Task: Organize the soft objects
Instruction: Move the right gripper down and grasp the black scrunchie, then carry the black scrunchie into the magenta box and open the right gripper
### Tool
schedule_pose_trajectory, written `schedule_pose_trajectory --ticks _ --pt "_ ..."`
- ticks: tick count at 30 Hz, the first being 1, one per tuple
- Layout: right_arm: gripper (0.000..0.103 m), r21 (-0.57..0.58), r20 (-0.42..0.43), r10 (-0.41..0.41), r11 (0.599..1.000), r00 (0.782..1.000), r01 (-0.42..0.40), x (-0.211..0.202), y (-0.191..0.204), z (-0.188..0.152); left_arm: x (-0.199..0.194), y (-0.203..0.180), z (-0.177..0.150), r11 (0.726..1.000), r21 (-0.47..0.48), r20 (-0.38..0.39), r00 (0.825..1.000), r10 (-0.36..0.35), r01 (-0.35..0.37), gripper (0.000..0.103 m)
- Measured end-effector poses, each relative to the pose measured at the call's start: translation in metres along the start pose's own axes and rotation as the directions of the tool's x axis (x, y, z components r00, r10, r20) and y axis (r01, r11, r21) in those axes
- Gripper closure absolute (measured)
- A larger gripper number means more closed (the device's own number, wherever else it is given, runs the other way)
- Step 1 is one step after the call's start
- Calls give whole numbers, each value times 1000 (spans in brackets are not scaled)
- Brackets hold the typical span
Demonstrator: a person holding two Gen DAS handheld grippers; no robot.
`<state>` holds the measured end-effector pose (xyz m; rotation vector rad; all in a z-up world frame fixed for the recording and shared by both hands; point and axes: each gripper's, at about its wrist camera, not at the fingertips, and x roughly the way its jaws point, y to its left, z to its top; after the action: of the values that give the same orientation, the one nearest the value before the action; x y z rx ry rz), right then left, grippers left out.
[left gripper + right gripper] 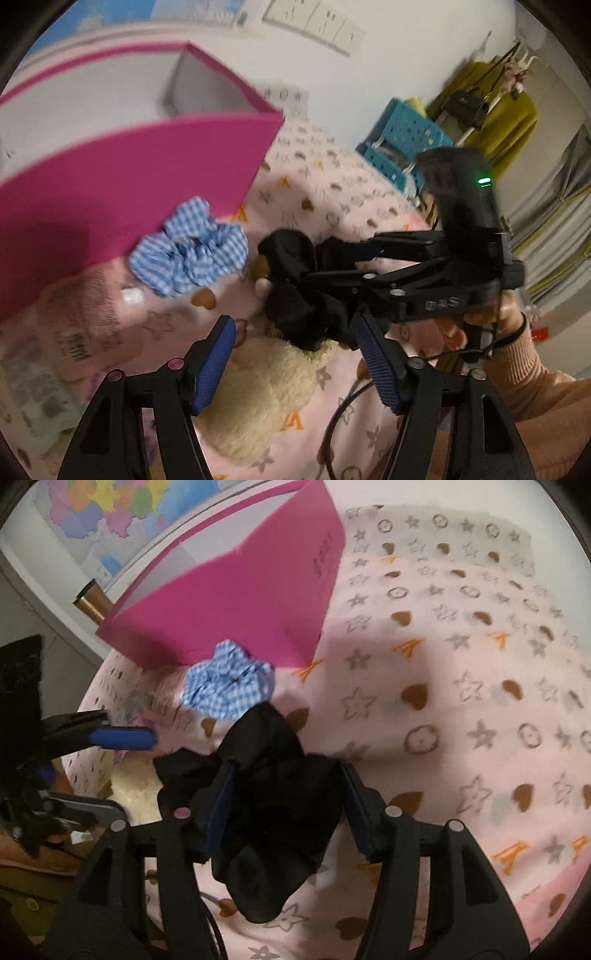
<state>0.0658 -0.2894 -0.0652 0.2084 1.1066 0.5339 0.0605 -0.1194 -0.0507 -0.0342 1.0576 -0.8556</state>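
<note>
A pink box [122, 184] with a white inside stands open on the pink patterned bedsheet [443, 701]; it also shows in the right wrist view [236, 613]. A blue gingham scrunchie [192, 249] lies against the box's front; it also shows in the right wrist view [229, 681]. My right gripper [286, 805] is shut on a black cloth [273, 812] and holds it above the sheet; the cloth also shows in the left wrist view [299, 291]. My left gripper [299, 363] is open over a cream plush toy [266, 398].
A blue plastic crate [402, 144] and hanging yellow clothes [495, 114] stand beyond the bed. A map [107, 513] hangs on the wall behind the box. A brass tube [92, 603] lies beside the box. Printed packets [48, 369] lie at the left.
</note>
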Motion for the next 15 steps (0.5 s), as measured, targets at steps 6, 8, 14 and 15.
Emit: schedule_pose_trajectory --ticks 6,8,14,15 --pt "84 -71 51 14 997 999 -10 -11 16 -4 22 0 3 999 -36 -53 998 -26 24 74" --pt "86 -91 74 14 996 997 -7 -18 25 -2 19 0 4 998 -41 -43 998 -46 44 77" --pt "87 -194 204 45 981 978 -5 -63 62 18 -15 -6 17 998 -19 54 996 -64 65 77" --pt "87 -210 218 52 978 974 -5 -69 67 22 -23 -7 21 998 -14 76 995 -66 67 77"
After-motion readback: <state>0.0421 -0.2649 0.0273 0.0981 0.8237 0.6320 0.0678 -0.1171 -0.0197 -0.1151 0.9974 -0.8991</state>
